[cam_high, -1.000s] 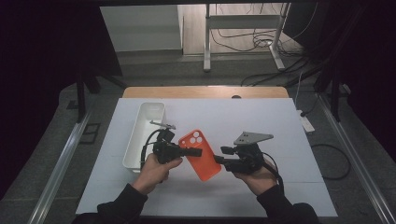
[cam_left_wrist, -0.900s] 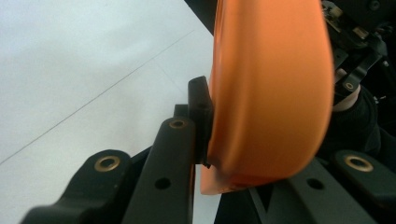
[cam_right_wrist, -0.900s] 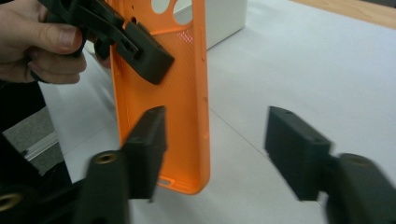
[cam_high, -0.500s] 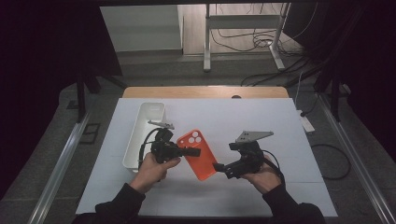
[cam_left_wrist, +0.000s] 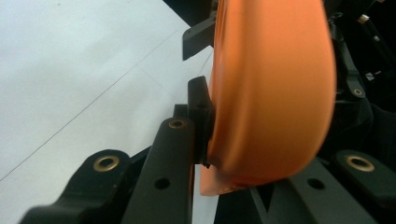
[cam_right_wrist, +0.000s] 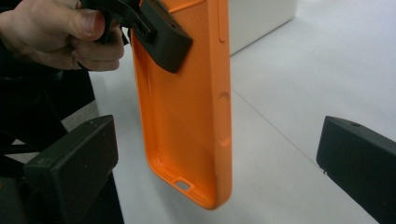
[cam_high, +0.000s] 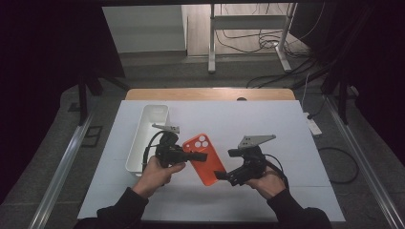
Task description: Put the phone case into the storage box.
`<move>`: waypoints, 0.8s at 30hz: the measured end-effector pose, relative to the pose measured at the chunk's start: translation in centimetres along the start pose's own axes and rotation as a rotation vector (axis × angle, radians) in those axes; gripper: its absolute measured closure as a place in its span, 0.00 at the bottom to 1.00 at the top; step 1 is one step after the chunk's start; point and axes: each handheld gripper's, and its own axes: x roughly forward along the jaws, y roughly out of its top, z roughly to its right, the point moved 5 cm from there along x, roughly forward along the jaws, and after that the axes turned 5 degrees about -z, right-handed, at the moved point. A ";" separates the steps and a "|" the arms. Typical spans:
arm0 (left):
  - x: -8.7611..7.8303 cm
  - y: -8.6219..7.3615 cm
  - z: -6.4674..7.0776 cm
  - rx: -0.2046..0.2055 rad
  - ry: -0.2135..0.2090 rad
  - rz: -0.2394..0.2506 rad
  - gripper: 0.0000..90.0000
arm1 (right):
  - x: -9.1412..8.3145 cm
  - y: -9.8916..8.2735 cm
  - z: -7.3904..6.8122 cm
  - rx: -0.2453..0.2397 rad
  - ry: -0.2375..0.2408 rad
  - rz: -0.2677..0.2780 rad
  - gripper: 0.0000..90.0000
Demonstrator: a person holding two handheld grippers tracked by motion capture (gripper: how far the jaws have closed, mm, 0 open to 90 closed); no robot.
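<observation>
Orange case [cam_high: 205, 159] hangs above the counter [cam_high: 286, 129], long axis running from left tool [cam_high: 196, 156] down toward right tool [cam_high: 223, 175]. Left tool pinches its camera end. Right tool's jaws have just opened, spread either side of the free lower end, not touching.

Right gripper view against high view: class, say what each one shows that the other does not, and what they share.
Right gripper view alone: the hollow inside of the orange phone case, with its charging-port cutout at the bottom and side button bumps, hanging between the right hand-held gripper's wide-open jaws. High view alone: the case's outer back with its camera holes, the wooden desk edge, the cables on the floor and both forearms. Shared: the case clamped at its upper end by the left hand-held gripper, the white bin and the white table.
</observation>
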 end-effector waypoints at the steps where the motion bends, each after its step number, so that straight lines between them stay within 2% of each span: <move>1: 0.0 0.0 0.1 0.004 -0.002 0.000 0.92 | 0.1 0.0 -0.1 0.003 0.006 0.001 0.00; 6: 0.2 0.1 0.4 0.020 -0.015 -0.004 0.92 | 0.5 0.1 -0.5 -0.007 0.018 -0.002 0.00; 10: 0.4 0.2 0.7 0.034 -0.025 -0.009 0.92 | 1.0 0.0 -0.7 -0.009 0.009 -0.033 0.00; 16: 0.5 0.3 1.1 0.057 -0.039 -0.007 0.92 | 1.5 0.1 -1.1 -0.002 0.029 -0.055 0.00; 18: 0.5 0.3 1.3 0.067 -0.042 -0.009 0.92 | 1.5 0.1 -1.2 -0.007 0.033 -0.059 0.06; 20: 0.5 0.3 1.3 0.071 -0.043 -0.011 0.92 | 1.5 0.1 -1.3 -0.003 0.048 -0.059 0.17; 21: 0.5 0.3 1.3 0.071 -0.043 -0.011 0.92 | 1.5 0.1 -1.3 -0.003 0.048 -0.059 0.17; 24: 0.6 0.3 1.5 0.078 -0.050 -0.012 0.92 | 1.3 0.1 -1.4 -0.001 0.089 -0.067 0.36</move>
